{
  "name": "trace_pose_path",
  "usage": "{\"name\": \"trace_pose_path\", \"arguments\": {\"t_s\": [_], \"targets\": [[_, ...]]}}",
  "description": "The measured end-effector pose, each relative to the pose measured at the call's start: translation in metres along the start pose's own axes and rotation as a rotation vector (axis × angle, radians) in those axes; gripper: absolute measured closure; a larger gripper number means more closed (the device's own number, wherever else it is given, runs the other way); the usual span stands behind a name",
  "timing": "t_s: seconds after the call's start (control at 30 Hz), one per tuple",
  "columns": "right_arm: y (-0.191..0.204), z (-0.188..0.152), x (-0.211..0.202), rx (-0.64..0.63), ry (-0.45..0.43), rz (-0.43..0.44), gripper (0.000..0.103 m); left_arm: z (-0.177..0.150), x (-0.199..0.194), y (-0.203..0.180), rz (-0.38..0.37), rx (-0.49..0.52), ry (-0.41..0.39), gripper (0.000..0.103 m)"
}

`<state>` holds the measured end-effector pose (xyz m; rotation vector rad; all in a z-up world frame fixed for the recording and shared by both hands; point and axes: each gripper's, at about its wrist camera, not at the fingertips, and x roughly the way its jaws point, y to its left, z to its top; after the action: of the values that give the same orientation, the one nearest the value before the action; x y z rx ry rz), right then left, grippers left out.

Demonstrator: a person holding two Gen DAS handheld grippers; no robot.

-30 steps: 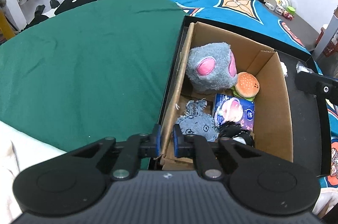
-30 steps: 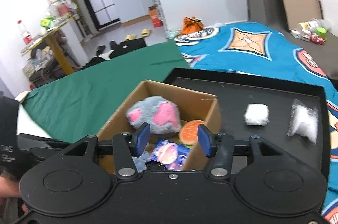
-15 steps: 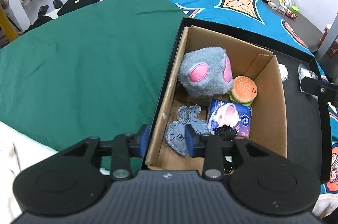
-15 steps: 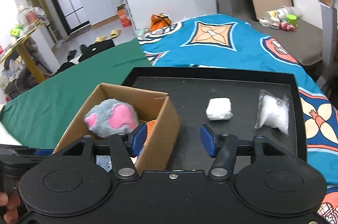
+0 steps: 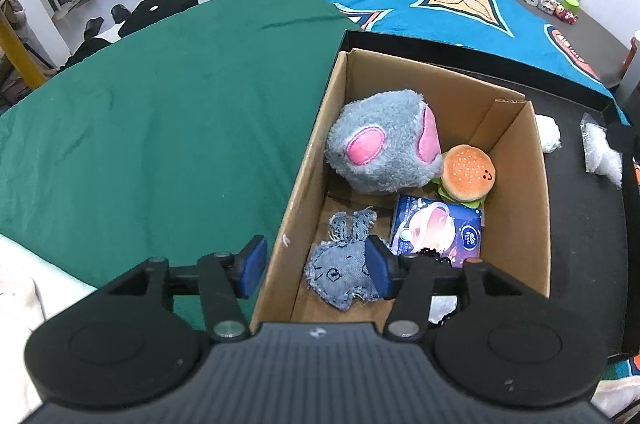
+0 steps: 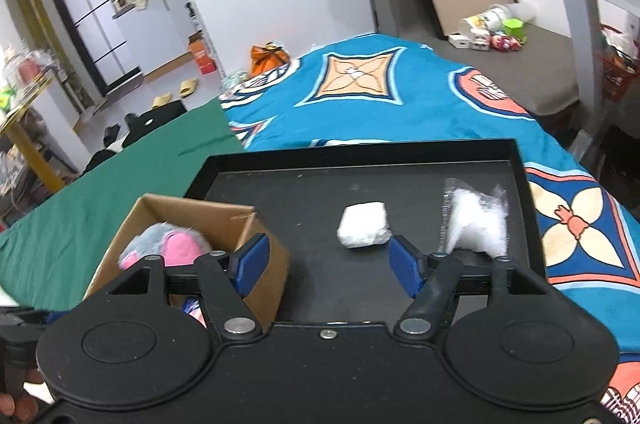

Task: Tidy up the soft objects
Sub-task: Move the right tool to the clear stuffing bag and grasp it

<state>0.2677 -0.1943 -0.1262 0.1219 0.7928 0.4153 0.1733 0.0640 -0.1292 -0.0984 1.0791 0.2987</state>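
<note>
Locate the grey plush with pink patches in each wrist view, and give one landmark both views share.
Left wrist view: the grey plush lies mid-frame, right of centre, at the far end of the cardboard box, beside the burger toy.
Right wrist view: the plush is lower left, inside the same box, partly hidden by the gripper body.
Shared landmark: the white wad on the black tray.

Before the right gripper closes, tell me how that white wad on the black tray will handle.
The white wad looks crumpled and soft, so it will likely squash. Probably light, it may slide on the smooth black tray. It looks flat-sided, so unlikely to roll.
</note>
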Motion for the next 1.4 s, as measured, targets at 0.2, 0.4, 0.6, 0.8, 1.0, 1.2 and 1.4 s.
{"name": "trace_pose_path", "arguments": {"t_s": [0.2, 0.4, 0.6, 0.8, 1.0, 1.2, 1.4], "targets": [[-0.021, 0.006, 0.007, 0.056, -0.015, -0.040, 0.026, 0.003, 0.008, -0.004, 0.032, 0.005, 0.015, 0.047], [-0.040, 0.007, 0.015, 0.078, -0.041, -0.108, 0.025, 0.005, 0.014, -0.010, 0.061, 0.018, 0.013, 0.047], [-0.063, 0.004, 0.030, 0.100, -0.022, -0.152, 0.025, 0.007, 0.021, -0.015, 0.090, 0.027, 0.017, 0.047], [-0.080, 0.004, 0.046, 0.140, -0.015, -0.191, 0.025, 0.009, 0.027, -0.018, 0.122, 0.025, 0.018, 0.047], [-0.093, 0.001, 0.069, 0.150, 0.030, -0.217, 0.025, 0.011, 0.032, -0.019, 0.137, 0.028, 0.029, 0.047], [-0.101, 0.001, 0.079, 0.154, 0.039, -0.227, 0.026, 0.011, 0.036, -0.019, 0.144, 0.021, 0.044, 0.047], [-0.102, -0.001, 0.088, 0.126, 0.058, -0.212, 0.044, 0.012, 0.037, -0.018, 0.145, 0.019, 0.049, 0.047]]}}
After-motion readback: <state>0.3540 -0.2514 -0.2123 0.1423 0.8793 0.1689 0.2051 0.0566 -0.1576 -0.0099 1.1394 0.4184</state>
